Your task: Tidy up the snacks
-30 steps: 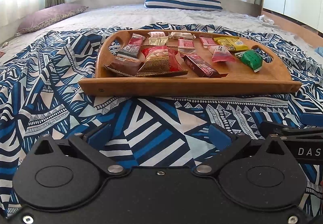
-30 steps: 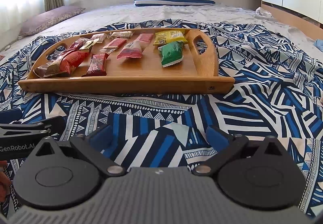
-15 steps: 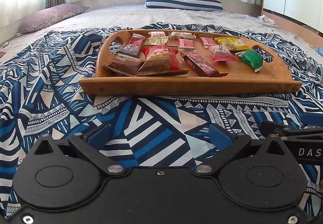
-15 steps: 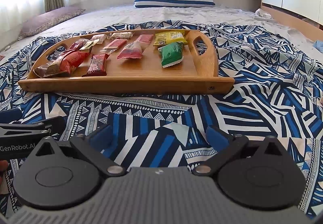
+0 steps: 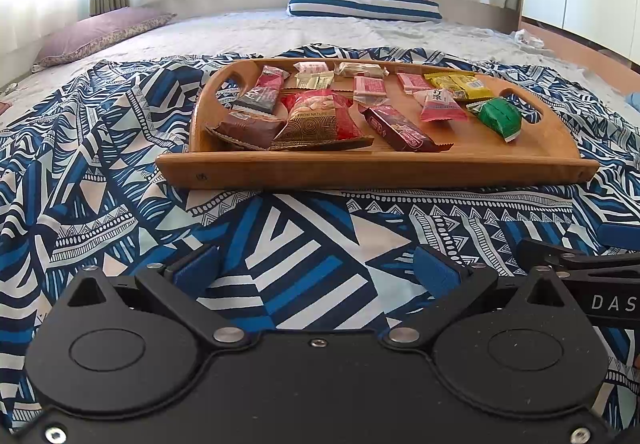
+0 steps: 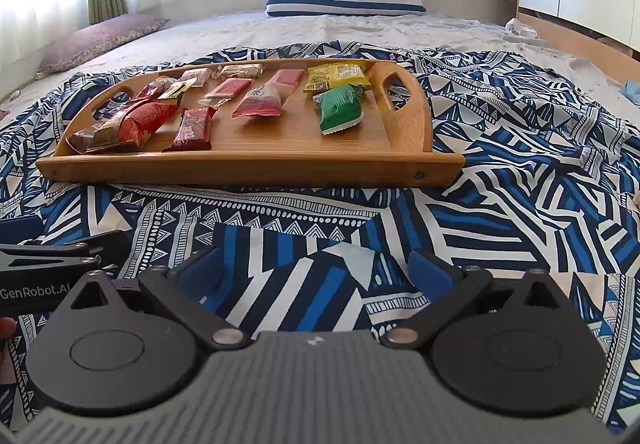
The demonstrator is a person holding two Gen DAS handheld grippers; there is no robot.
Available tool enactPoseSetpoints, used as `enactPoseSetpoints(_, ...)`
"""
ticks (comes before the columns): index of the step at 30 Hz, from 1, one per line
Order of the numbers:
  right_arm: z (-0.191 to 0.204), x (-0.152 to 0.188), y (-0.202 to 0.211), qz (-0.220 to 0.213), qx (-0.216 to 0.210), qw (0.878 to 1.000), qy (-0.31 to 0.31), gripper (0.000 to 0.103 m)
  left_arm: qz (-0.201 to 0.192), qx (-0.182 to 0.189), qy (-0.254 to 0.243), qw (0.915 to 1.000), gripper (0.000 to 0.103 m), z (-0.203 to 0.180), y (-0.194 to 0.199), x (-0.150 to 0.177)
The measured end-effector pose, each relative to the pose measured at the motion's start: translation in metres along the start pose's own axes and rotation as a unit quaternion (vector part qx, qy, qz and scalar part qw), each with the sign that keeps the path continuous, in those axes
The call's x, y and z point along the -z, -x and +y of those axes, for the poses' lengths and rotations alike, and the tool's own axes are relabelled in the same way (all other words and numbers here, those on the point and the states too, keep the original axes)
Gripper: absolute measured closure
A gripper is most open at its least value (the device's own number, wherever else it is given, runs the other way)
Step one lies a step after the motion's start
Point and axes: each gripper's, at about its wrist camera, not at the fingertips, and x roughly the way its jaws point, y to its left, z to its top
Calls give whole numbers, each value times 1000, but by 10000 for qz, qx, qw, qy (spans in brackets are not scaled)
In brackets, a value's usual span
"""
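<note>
Both hand-held grippers sit low over the blue patterned bedspread (image 5: 304, 244), short of the wooden tray (image 5: 376, 173); left gripper (image 5: 316, 270) has jaws spread wide, nothing between the blue pads; right gripper (image 6: 314, 266) the same, spread and empty; each shows at the edge of the other's view, so they sit side by side.

All visible snacks lie on the tray, none on the bedspread in view; left end is crowded: peanut pouch (image 5: 316, 119) overlaps a brown bar (image 5: 250, 127), dark bar (image 5: 262, 93) behind; dark red bar (image 5: 400, 127) lies diagonal mid-tray; pink packets (image 5: 440, 105), yellow packet (image 5: 460, 83) and green packet (image 5: 500, 117) sit spaced toward the right handle; small pale packets (image 5: 314, 73) along the far rim.

Stage is ambiguous: snacks on the tray with grippers backed off fits a finished gather as well as a sort still pending; the left overlap looks untidy, but that's a judgement only.

Any further pick would likely need a reach over the near rim; flat wrappers would probably call for an edge pinch, and the overlapped pile risks dragging neighbours.
</note>
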Motion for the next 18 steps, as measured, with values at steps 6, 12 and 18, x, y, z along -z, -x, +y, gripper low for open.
enactPoseSetpoints(6, 0, 0, 0, -2, 0, 10000, -1, 0, -1, 0, 0, 10000, 0, 0, 0, 0)
enactPoseSetpoints(12, 0, 0, 0, -2, -1, 10000, 0, 0, 3, -13, -14, 10000, 0, 0, 0, 0)
enactPoseSetpoints(18, 0, 0, 0, -2, 1, 10000, 2, 0, 13, -16, -18, 10000, 0, -1, -1, 0)
